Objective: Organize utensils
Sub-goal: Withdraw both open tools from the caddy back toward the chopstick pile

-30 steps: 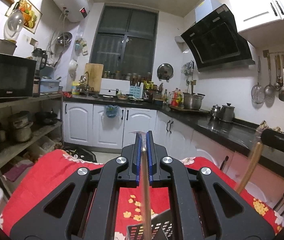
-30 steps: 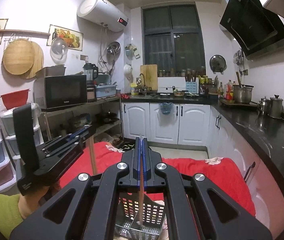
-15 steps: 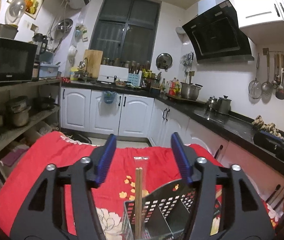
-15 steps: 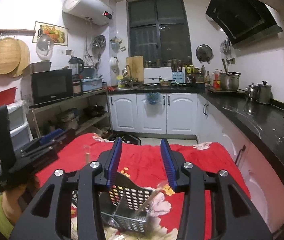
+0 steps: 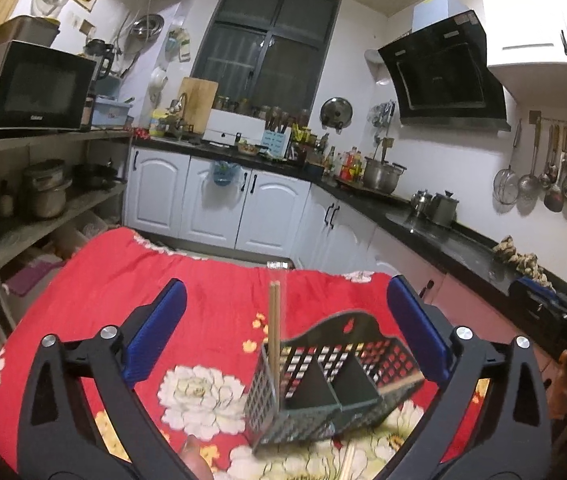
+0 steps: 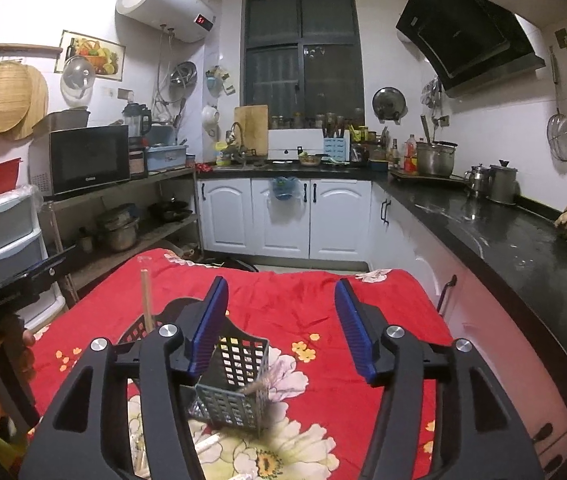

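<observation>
- On the red flowered cloth (image 5: 203, 280) a dark perforated utensil caddy (image 5: 335, 376) is seen, standing between the two grippers and divided inside into compartments.
- At the left end of the caddy a pair of wooden chopsticks (image 5: 273, 332) is stood nearly upright; a clear sleeve seems to cover its top.
- A second wooden stick (image 5: 401, 382) is laid slanted over the right rim of the caddy; in the right wrist view its end is blurred, so it cannot be told whether it is settled.
- The left gripper (image 5: 283, 332) is held wide apart, its jaws having just been opening; the upright chopsticks are seen between the pads but are not touched by them.
- The right gripper (image 6: 281, 324) is parted about halfway, its jaws also having just been opening; nothing is pressed by its blue pads, and the caddy (image 6: 231, 384) lies below them.
- The step in hand is judged to be the release of both sticks into the caddy.
- More utensils appear to lie on the cloth in front of the caddy, near the lower edge of both views, but they are too cut off to be named.
- For the next move, both grippers are probably to be drawn back clear of the caddy without knocking the upright chopsticks, and then brought down to the remaining pieces.
</observation>
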`<action>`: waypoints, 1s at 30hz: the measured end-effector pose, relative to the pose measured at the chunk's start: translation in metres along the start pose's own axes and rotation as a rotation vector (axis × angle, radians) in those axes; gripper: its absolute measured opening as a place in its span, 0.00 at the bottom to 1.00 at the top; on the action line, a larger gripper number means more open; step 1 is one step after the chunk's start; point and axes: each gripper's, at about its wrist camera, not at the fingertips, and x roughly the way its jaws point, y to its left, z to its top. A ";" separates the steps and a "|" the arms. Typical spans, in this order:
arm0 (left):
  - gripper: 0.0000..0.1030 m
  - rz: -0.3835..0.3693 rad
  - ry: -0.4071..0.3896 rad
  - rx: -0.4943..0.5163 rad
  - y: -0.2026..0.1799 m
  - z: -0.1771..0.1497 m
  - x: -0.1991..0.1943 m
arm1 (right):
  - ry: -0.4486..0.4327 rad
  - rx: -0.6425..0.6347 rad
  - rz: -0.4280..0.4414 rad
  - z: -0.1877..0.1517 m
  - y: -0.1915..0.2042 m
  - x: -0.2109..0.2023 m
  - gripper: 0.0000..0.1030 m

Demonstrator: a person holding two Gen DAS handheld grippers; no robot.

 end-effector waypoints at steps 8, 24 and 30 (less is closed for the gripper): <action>0.90 -0.005 0.068 -0.004 0.001 -0.024 -0.012 | 0.020 -0.007 0.003 -0.014 0.003 -0.019 0.57; 0.90 -0.011 0.151 0.020 -0.006 -0.060 -0.026 | 0.076 -0.028 0.040 -0.050 0.018 -0.040 0.59; 0.90 -0.010 0.163 0.028 -0.008 -0.070 -0.035 | 0.098 -0.034 0.062 -0.060 0.026 -0.041 0.61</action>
